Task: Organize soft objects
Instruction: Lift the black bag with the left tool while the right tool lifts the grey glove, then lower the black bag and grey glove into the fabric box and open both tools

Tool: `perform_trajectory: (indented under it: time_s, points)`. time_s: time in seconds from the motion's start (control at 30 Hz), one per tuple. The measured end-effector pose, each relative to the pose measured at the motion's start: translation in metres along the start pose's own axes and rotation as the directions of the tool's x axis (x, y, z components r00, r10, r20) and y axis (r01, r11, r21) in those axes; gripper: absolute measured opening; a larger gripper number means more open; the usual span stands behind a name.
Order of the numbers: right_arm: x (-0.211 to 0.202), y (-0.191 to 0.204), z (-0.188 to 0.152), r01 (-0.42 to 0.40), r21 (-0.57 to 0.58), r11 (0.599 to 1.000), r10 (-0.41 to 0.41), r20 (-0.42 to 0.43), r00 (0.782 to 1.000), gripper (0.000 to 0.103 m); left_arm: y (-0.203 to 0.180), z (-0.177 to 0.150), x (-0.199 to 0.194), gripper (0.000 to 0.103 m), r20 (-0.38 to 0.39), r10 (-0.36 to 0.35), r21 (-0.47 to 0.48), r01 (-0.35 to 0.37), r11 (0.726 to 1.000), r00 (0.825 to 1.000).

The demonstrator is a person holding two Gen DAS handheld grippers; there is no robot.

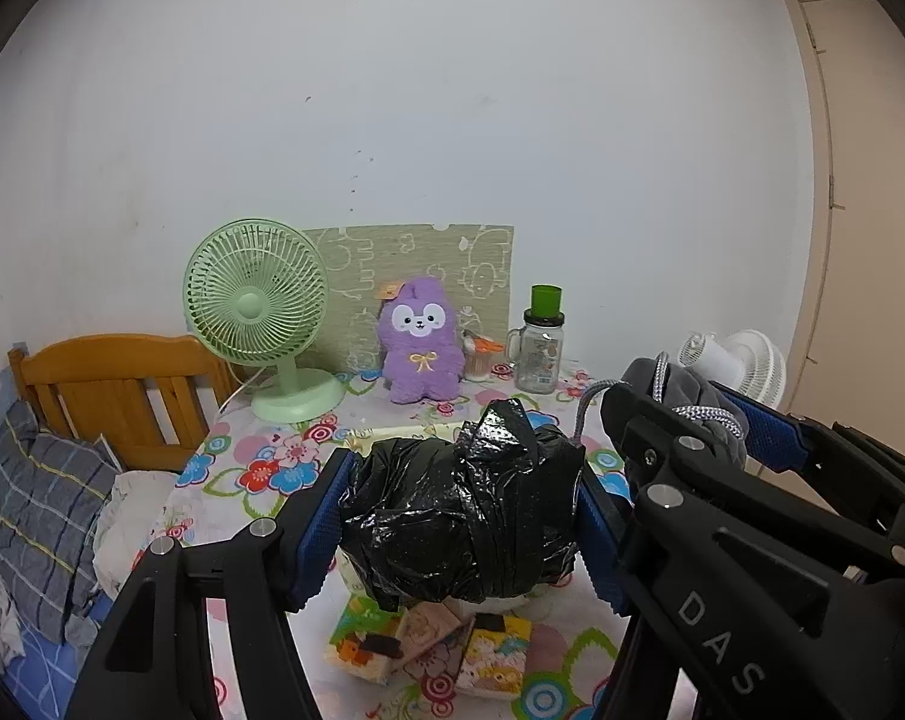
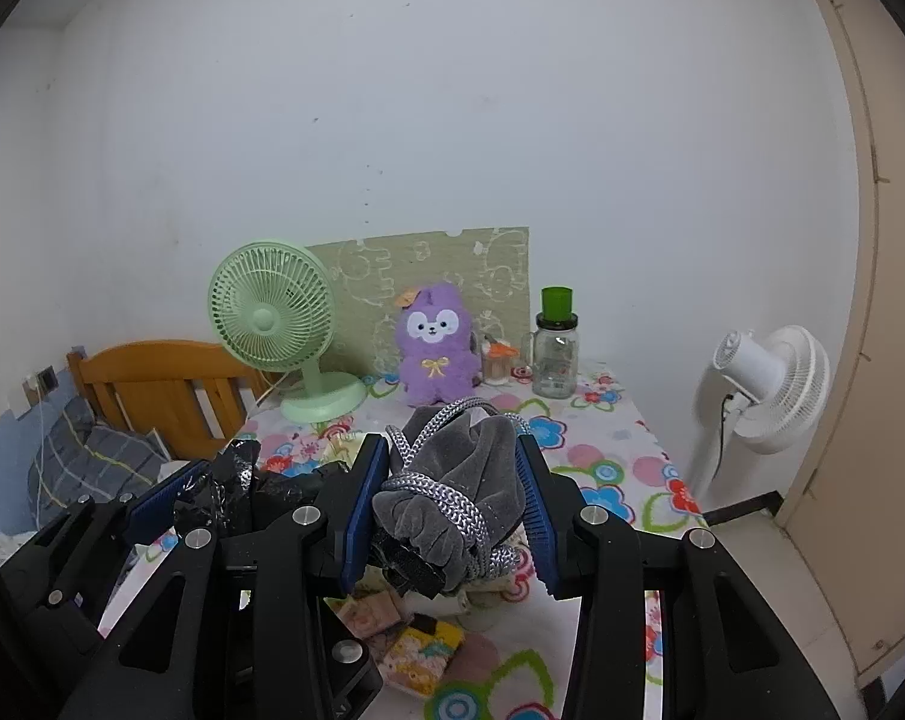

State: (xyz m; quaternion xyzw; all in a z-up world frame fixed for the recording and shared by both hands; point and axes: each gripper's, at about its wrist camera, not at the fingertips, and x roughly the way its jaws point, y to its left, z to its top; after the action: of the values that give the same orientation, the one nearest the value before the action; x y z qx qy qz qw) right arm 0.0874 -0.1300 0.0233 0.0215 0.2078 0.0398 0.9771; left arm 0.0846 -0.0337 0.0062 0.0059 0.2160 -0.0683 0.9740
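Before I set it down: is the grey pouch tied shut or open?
Tied shut: the braided cord wraps the gathered neck of the grey pouch.

Middle of flowery table point(image 2: 608, 456) open, plenty of room to pass. Back edge crowded: green fan point(image 2: 272, 312), purple plush point(image 2: 434, 348), glass jar point(image 2: 556, 354) in row by wall. Tissue packs point(image 1: 428, 648) clutter front edge. White fan point(image 2: 770, 384) blocks right side.

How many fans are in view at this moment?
2. A green fan stands on the table at the back left, beside the purple plush toy. A white fan stands on the floor past the table's right edge. None seems hidden.
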Motion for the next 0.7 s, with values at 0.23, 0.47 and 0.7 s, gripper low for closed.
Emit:
perform_trajectory:
  time_s: [0.23, 0.47, 0.7]
  points:
    - [0.026, 0.001, 0.006, -0.009, 0.000, 1.000, 0.009, -0.019, 1.000, 0.046, 0.007, 0.005, 0.021, 0.070, -0.019, 0.004, -0.013, -0.004, 1.000, 1.000]
    - [0.055, 0.000, 0.008, -0.025, 0.011, 1.000, 0.026, -0.041, 0.999, 0.046, 0.012, 0.008, 0.047, 0.070, -0.047, 0.001, -0.019, -0.002, 1.000, 0.999]
    - [0.087, 0.000, 0.012, -0.022, 0.017, 1.000, 0.023, -0.060, 0.998, 0.046, 0.020, 0.012, 0.077, 0.070, -0.080, -0.008, -0.023, 0.006, 1.000, 0.997]
